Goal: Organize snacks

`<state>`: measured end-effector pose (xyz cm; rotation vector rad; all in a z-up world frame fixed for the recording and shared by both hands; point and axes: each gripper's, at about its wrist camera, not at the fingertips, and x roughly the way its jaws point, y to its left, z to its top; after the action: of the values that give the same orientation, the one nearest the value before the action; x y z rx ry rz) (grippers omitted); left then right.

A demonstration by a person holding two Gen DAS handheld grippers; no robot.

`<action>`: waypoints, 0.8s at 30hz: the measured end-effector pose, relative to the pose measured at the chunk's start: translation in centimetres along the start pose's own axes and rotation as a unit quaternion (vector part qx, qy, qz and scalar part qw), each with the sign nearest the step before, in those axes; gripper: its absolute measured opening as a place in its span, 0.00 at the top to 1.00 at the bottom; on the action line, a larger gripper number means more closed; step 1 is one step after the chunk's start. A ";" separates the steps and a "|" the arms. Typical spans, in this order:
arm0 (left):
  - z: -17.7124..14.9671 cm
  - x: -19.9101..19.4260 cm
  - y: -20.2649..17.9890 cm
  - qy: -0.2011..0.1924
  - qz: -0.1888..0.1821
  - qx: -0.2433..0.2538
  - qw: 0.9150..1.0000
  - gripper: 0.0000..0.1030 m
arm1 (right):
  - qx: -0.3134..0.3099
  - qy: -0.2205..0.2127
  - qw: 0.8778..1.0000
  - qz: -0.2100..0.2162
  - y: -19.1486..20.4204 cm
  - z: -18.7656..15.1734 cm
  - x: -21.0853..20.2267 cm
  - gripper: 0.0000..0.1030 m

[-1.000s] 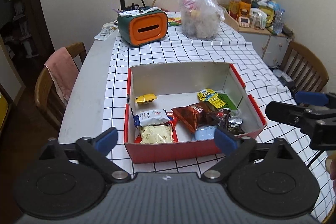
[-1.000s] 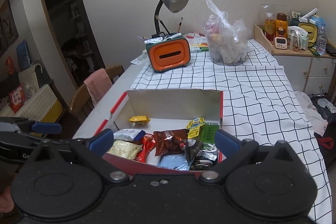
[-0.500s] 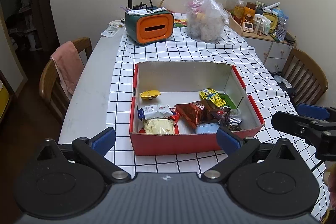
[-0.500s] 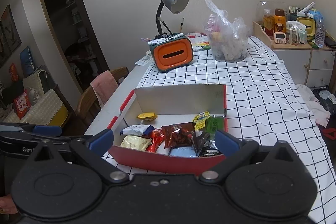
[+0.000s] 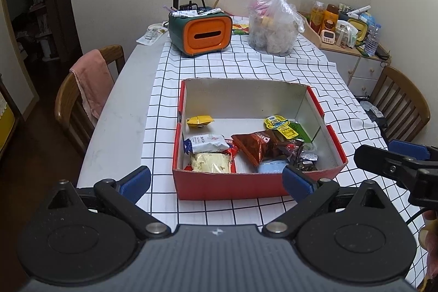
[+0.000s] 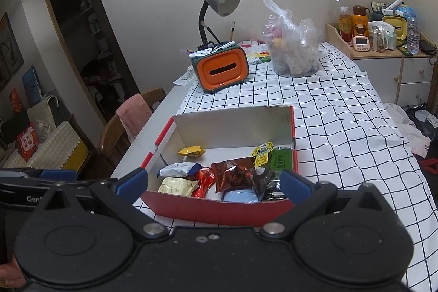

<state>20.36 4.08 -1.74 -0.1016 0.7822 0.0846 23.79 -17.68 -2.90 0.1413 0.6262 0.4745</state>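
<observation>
We've got a pale grey tabletop (image 5: 115, 111) with a white grid-pattern cloth (image 5: 246, 67) covering most of it, left strip bare. On the cloth sit a red box (image 5: 230, 186) near us, then an orange-fronted organizer (image 5: 205, 32) and a knotted plastic bag (image 5: 273, 29) at the far end. Some small paper bits (image 5: 152, 33) lie on the bare far-left corner.

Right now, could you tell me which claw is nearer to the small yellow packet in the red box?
Left, I think. The yellow packet lies at the box's far left; the left claw hovers before its near wall, while the right claw hangs off the near right corner.
</observation>
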 end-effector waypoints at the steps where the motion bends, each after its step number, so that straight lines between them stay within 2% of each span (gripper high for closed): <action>1: 0.0 0.0 0.0 0.000 0.001 0.000 1.000 0.00 | 0.001 0.001 1.000 0.000 0.0 0.0 0.0 0.00; 24: -0.6 -0.4 -0.2 0.004 0.001 -0.006 1.000 0.00 | 0.011 0.003 1.000 0.002 -0.1 -0.6 -0.3 0.00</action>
<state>19.67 3.82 -1.91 -0.1127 0.7901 0.0918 23.24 -17.90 -3.30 0.1620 0.6376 0.4731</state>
